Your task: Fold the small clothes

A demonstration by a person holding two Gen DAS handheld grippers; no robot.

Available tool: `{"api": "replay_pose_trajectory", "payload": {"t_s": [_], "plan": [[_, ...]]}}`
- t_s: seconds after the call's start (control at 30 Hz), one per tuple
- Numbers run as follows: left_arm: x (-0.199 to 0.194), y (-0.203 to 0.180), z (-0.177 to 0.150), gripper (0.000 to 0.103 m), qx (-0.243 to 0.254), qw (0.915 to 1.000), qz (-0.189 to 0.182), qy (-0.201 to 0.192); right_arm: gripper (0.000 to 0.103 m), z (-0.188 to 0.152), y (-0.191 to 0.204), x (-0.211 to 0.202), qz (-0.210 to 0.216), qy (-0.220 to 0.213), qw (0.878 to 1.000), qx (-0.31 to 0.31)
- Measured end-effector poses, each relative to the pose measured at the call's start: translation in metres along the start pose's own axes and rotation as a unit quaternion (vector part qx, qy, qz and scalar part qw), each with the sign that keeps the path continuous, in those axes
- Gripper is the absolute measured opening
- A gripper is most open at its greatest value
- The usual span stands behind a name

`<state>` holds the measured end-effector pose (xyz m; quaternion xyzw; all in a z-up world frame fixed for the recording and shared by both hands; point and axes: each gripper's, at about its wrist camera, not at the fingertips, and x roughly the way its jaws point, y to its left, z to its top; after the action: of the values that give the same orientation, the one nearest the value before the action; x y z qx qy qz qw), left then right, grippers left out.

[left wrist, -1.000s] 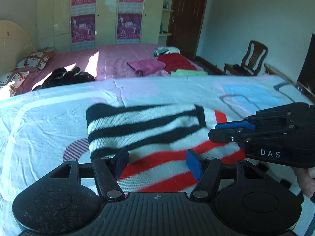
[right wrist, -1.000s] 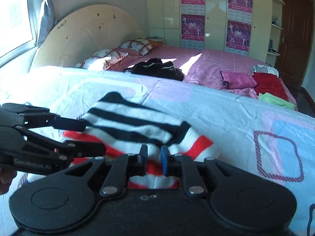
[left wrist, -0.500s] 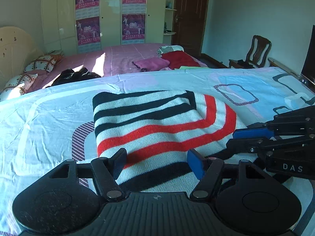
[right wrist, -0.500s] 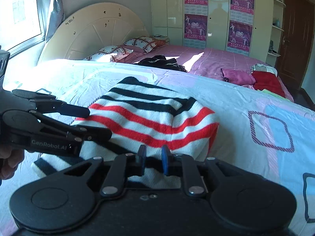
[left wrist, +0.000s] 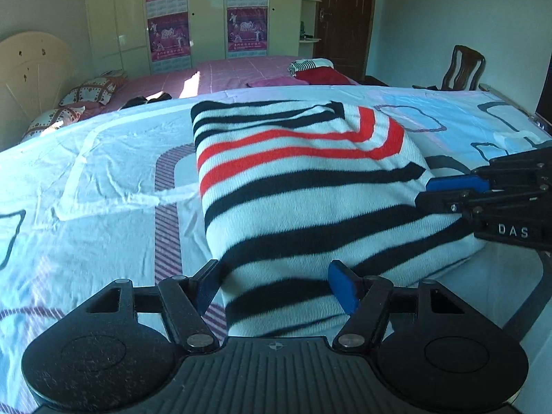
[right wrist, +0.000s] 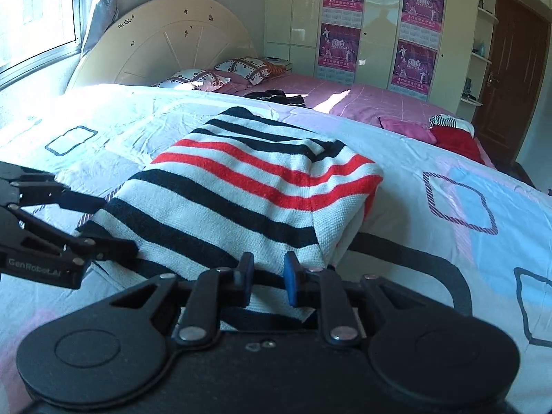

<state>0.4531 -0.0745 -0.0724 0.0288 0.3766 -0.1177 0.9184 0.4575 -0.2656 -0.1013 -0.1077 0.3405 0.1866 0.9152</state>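
A knitted sweater (left wrist: 303, 186) with black, white and red stripes lies folded on the patterned bed sheet (left wrist: 103, 172). It also shows in the right wrist view (right wrist: 241, 189). My left gripper (left wrist: 276, 286) is open, its jaws wide apart at the sweater's near edge, with cloth between them. My right gripper (right wrist: 267, 276) has its jaws a little apart, with the sweater's near edge between them. Each gripper shows from the side in the other's view: the right gripper (left wrist: 445, 193) at the sweater's right edge, the left gripper (right wrist: 103, 227) at its left edge.
A second bed with a pink cover (right wrist: 362, 100) stands behind, with dark clothes (right wrist: 272, 96), a pink garment (right wrist: 403, 127) and a red garment (right wrist: 452, 138) on it. Pillows (right wrist: 220, 72) lie by the headboard. A wooden chair (left wrist: 462, 69) and a door (left wrist: 341, 17) are at the back right.
Both grippers have drawn back toward me along the sweater, so more of the folded sweater now shows ahead. The right gripper's jaws have opened a little.
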Motion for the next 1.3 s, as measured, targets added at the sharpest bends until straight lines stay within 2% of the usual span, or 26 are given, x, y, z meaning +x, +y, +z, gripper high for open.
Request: {"api": "replay_pose_trajectory", "payload": {"t_s": [0.1,0.17,0.23,0.27,0.3,0.4,0.43,0.53,0.6,0.67,0.77,0.83,0.87,0.97,1.03,1.07,1.17,1.3], "plan": [[-0.002,0.019,-0.008,0.068,-0.040,0.9988,-0.028,-0.001,0.022,-0.005,0.013,0.001,-0.031,-0.014,0.999,-0.028],[-0.009,0.028,-0.010,0.069,-0.042,0.9985,-0.036,-0.004,0.025,-0.006,0.027,-0.002,-0.060,-0.011,0.996,-0.064],[-0.017,0.038,-0.008,0.069,-0.046,0.9976,-0.047,-0.018,0.045,-0.003,0.032,-0.017,-0.071,-0.019,0.995,-0.070],[-0.018,0.046,-0.007,0.070,-0.058,0.9963,-0.058,-0.026,0.074,-0.002,0.026,-0.026,-0.060,-0.029,0.997,-0.044],[-0.016,0.055,-0.004,0.071,-0.071,0.9948,-0.067,-0.028,0.086,0.000,0.015,-0.029,-0.040,-0.031,0.999,-0.006],[0.002,0.079,0.012,0.074,-0.116,0.9877,-0.102,-0.025,0.082,0.000,-0.032,-0.022,0.018,-0.026,0.992,0.124],[0.010,0.087,0.016,0.074,-0.136,0.9834,-0.119,-0.021,0.081,-0.001,-0.053,-0.014,0.041,-0.021,0.982,0.181],[0.046,0.109,0.025,0.074,-0.212,0.9606,-0.179,0.018,0.075,-0.012,-0.111,0.022,0.126,0.001,0.938,0.324],[0.069,0.118,0.024,0.074,-0.260,0.9384,-0.224,0.039,0.074,-0.016,-0.134,0.045,0.161,0.017,0.918,0.362],[0.087,0.120,0.022,0.074,-0.285,0.9220,-0.257,0.050,0.074,-0.020,-0.146,0.064,0.187,0.037,0.907,0.376],[0.101,0.117,0.022,0.074,-0.292,0.9116,-0.285,0.046,0.074,-0.023,-0.148,0.082,0.235,0.037,0.898,0.369],[0.108,0.113,0.027,0.074,-0.284,0.9115,-0.294,0.047,0.070,-0.019,-0.151,0.093,0.262,0.040,0.891,0.370],[0.112,0.111,0.030,0.074,-0.279,0.9126,-0.295,0.046,0.062,-0.017,-0.151,0.099,0.269,0.045,0.890,0.366],[0.117,0.105,0.035,0.074,-0.270,0.9173,-0.290,0.039,0.052,-0.009,-0.144,0.110,0.277,0.041,0.897,0.342],[0.118,0.101,0.038,0.074,-0.269,0.9202,-0.283,0.035,0.051,-0.006,-0.144,0.111,0.279,0.037,0.899,0.335],[0.118,0.097,0.041,0.073,-0.262,0.9244,-0.276,0.033,0.051,-0.004,-0.143,0.110,0.279,0.036,0.902,0.326],[0.119,0.084,0.045,0.065,-0.243,0.9367,-0.251,0.022,0.046,-0.004,-0.140,0.107,0.271,0.034,0.912,0.307],[0.113,0.078,0.047,0.056,-0.234,0.9448,-0.229,0.008,0.040,0.000,-0.132,0.096,0.250,0.026,0.925,0.285]]}}
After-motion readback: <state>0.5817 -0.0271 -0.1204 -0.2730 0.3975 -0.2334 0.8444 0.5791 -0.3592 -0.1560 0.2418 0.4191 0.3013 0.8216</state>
